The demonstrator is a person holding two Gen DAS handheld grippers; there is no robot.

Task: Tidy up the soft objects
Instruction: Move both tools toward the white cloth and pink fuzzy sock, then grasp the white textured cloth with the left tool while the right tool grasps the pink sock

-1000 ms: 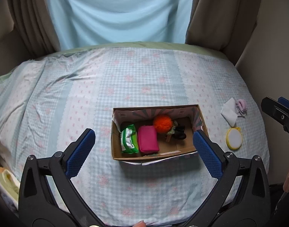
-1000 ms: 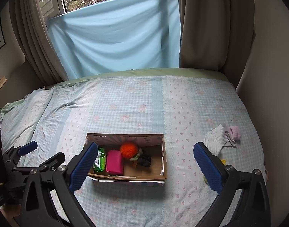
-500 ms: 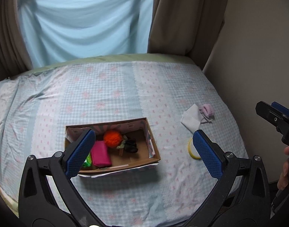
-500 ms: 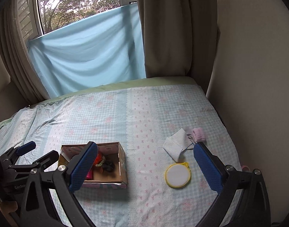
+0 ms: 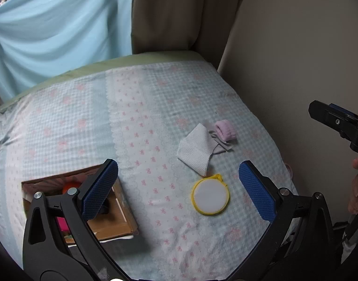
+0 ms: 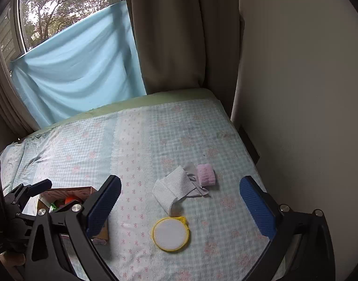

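Left tool [image 5: 178,185]: spread wide, empty.
Right tool [image 6: 180,201]: spread wide, empty.
Yellow pad [image 6: 170,234]: on bed [image 6: 141,145], white cloth [image 6: 173,189] at its 12 o'clock.
Box [image 5: 113,217]: 9 o'clock.

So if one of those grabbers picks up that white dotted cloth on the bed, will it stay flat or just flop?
The white dotted cloth would probably flop: it already lies loosely folded, with one edge curling over. It looks thin, so likely very light. Its textured weave should grip the padded fingers fairly well, though the grey cloth under its edge might drag along.
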